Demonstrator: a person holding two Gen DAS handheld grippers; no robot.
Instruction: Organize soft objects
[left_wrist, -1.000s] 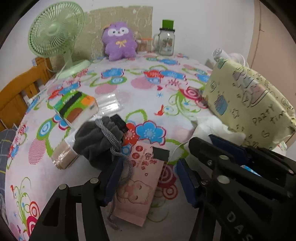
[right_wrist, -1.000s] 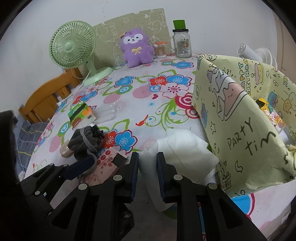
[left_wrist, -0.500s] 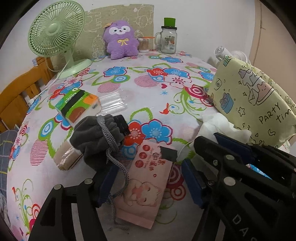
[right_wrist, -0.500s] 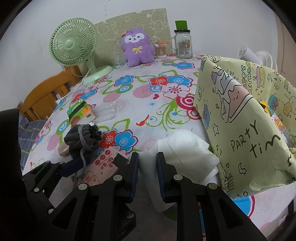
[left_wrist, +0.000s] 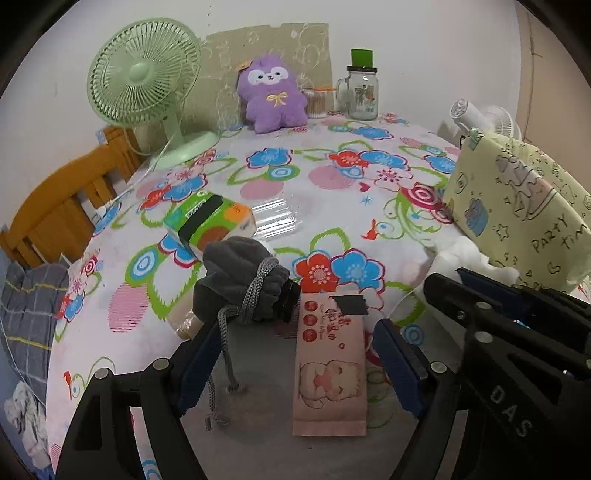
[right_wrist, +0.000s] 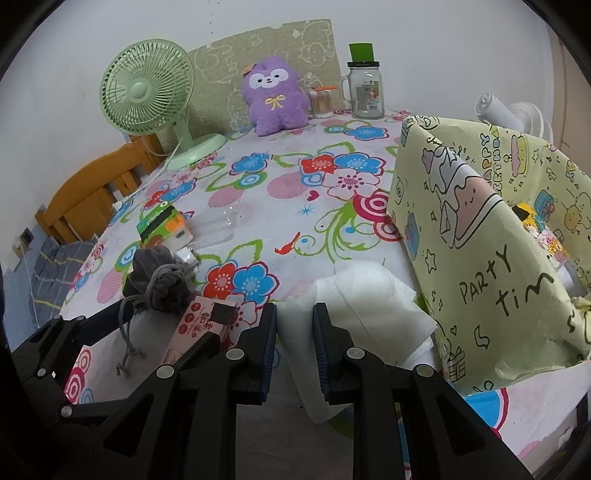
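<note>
A pink wet-wipes pack (left_wrist: 330, 369) lies flat on the flowered tablecloth (left_wrist: 332, 221). My left gripper (left_wrist: 295, 365) straddles it with its jaws opening, and neither pad touches it. A grey drawstring pouch (left_wrist: 240, 284) sits just beyond the left finger, with its cord trailing between the jaws. My right gripper (right_wrist: 294, 350) is shut on a white tissue sheet (right_wrist: 362, 295) beside the yellow party bag (right_wrist: 480, 240). In the right wrist view the pouch (right_wrist: 162, 280) and the pink pack (right_wrist: 199, 317) lie to the left.
A green tissue pack (left_wrist: 210, 221) and a clear plastic tray (left_wrist: 275, 221) lie mid-table. At the back stand a green fan (left_wrist: 144, 77), a purple plush (left_wrist: 271, 98), a cotton-swab jar (left_wrist: 317, 103) and a glass mug (left_wrist: 362, 92). A wooden chair (left_wrist: 59, 199) is on the left.
The left jaws have spread wider around the pink pack, and that view has tilted up a little. The right gripper and its tissue have not moved.
</note>
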